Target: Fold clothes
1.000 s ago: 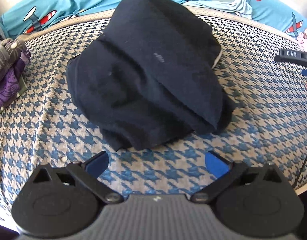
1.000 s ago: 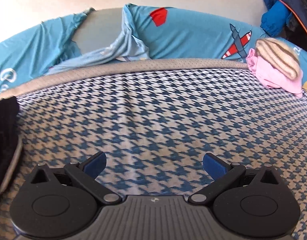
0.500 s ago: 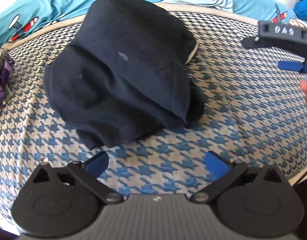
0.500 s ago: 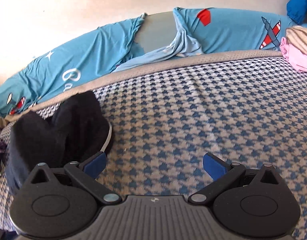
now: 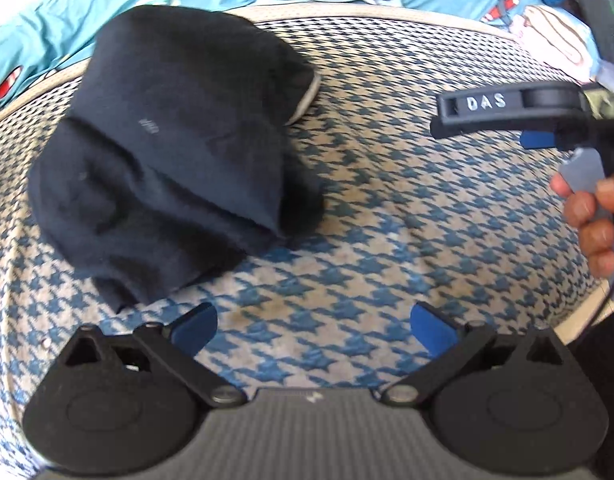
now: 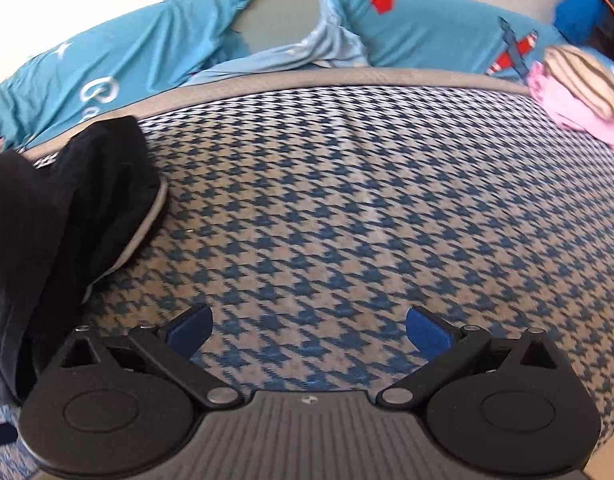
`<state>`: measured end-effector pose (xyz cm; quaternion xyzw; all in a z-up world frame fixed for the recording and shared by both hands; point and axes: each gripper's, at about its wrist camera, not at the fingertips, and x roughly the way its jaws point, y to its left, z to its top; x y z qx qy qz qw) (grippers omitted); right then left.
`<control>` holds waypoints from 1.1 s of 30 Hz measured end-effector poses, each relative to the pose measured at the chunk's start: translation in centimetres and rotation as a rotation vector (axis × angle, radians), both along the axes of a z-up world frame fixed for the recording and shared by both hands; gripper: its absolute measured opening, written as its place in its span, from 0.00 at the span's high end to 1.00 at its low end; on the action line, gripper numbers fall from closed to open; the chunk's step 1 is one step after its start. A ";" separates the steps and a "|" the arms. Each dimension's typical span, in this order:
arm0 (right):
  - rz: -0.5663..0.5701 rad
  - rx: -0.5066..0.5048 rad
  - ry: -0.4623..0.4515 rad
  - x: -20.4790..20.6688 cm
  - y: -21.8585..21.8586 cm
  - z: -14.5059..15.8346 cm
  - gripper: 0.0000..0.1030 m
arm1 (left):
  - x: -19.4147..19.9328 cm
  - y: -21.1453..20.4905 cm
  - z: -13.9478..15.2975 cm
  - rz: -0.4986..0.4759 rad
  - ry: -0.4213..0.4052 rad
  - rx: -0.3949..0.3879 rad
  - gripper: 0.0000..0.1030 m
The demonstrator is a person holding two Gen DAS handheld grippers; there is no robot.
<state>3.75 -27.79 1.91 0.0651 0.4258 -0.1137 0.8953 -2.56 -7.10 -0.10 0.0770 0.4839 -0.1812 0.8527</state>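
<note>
Upper left of the left wrist view: black garment [image 5: 175, 152] bundled on the houndstooth bed [image 5: 387, 216]. Both your grippers, left gripper [image 5: 313, 326] and right gripper [image 6: 309, 326], splayed and empty. Looks folded; next, probably fetch another piece. Right gripper reads "DAS".

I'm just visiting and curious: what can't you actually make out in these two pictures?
- What kind of garment the black bundle is: folded over itself in the left view, cut by the frame edge in the right view.
- The small mark on it: blurred.
- The right gripper jaws, left view: side-on.
- The pink clothes: blurred, at the edge.
</note>
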 end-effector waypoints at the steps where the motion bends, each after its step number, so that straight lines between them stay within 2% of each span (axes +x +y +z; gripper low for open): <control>1: -0.019 -0.004 0.002 0.0 -0.3 0.0 0.00 | -0.1 -0.3 0.0 -0.015 0.001 0.000 0.00; 6: -0.090 -0.002 0.011 -0.2 -2.0 -0.2 0.00 | -0.6 -1.9 -0.5 -0.088 0.016 -0.001 0.00; 16: -0.135 0.038 -0.003 -1.0 -3.8 -0.1 0.00 | -1.5 -4.5 -0.8 -0.185 -0.001 0.030 0.00; 20: -0.146 0.050 -0.013 -1.1 -4.2 0.0 0.00 | -1.6 -5.0 -0.2 -0.181 -0.055 0.040 0.00; 25: -0.163 0.057 -0.039 -0.9 -4.7 0.4 0.00 | -0.8 -6.0 0.5 -0.150 -0.165 0.117 0.00; 33: -0.156 0.086 -0.052 -0.1 -4.5 0.5 0.00 | 1.4 -6.3 1.5 -0.111 -0.207 0.167 0.00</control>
